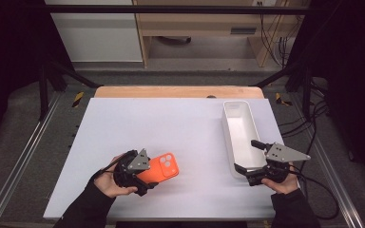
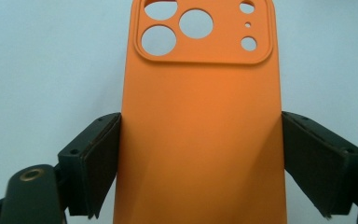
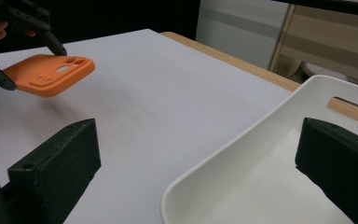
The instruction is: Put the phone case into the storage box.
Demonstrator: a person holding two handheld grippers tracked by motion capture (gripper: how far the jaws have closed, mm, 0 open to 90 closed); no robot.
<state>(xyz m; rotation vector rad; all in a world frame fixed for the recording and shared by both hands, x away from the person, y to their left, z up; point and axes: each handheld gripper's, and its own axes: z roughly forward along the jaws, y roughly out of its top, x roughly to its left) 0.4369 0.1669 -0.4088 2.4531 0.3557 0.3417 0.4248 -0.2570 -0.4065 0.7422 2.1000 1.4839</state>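
Orange phone case (image 2: pixel 200 130): light, thin, prob. flexy, matte (decent friction). Left gripper (image 2: pixel 200 163) clamps its long edges; right gripper (image 3: pixel 205 163) wide open, empty, astride the white bin (image 3: pixel 242 186) rim.

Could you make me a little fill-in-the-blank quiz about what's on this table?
1. The left gripper holds an ____ phone case.
2. The case's camera cutout has three large ____ holes.
3. The right gripper has its jaws open at the near end of a white ____.
4. The bin contains ____.

Missing words: orange; round; bin; nothing
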